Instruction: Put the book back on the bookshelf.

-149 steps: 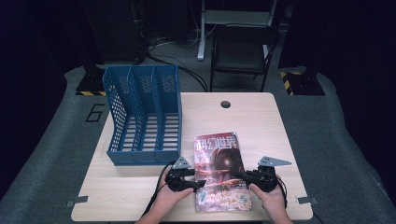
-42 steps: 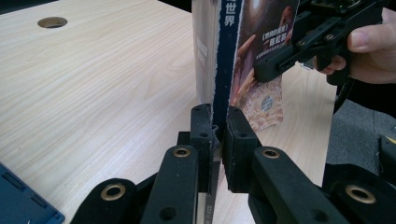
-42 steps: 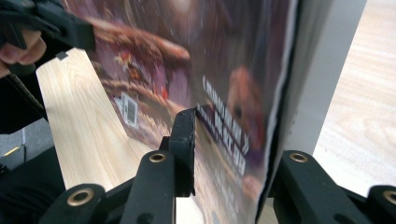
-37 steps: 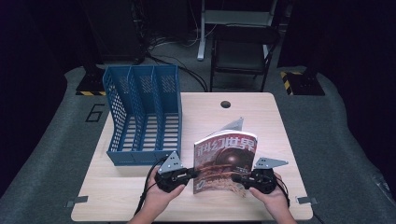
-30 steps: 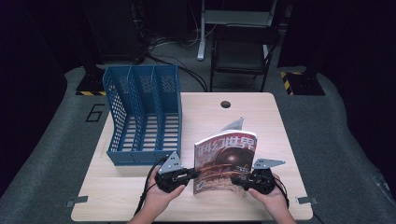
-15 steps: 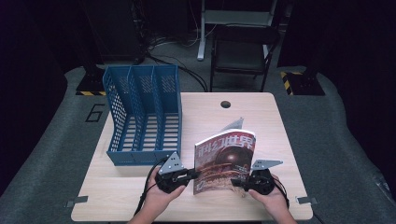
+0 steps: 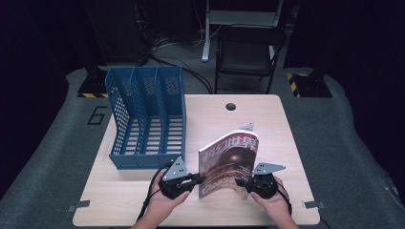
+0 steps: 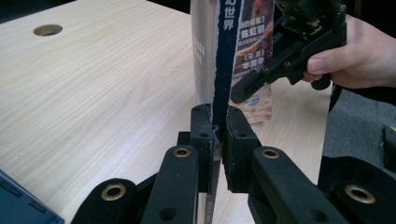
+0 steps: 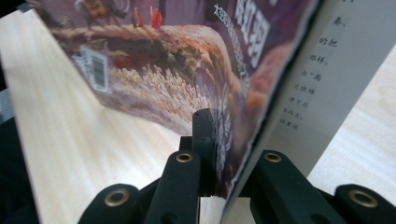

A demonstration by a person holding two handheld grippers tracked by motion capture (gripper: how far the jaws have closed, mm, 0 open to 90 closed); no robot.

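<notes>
A magazine [image 7: 229, 160] with a dark red cover stands upright on its lower edge on the wooden table [image 7: 267, 119], slightly fanned. My left gripper [image 7: 197, 180] is shut on the foot of its spine [image 8: 219, 51], jaws tight on both sides [image 8: 217, 114]. My right gripper [image 7: 241, 182] holds the opposite lower corner. Its jaws have just been closing and now pinch the cover and some pages [image 9: 187, 79] between them [image 9: 226, 149]. One right jaw is hidden behind the pages. The right gripper also appears beyond the spine [image 8: 243, 91], held by a hand.
A blue three-slot file rack [image 7: 148, 119] lies on its back at the table's left, open slots facing up. A cable hole [image 7: 230, 106] sits near the far edge. A dark chair [image 7: 248, 52] stands behind the table. Bare wood lies between the rack and the magazine.
Five seconds ago the magazine lay flat; it now stands on edge between both grippers. In the last second the right gripper edged in and the cover bowed slightly.
</notes>
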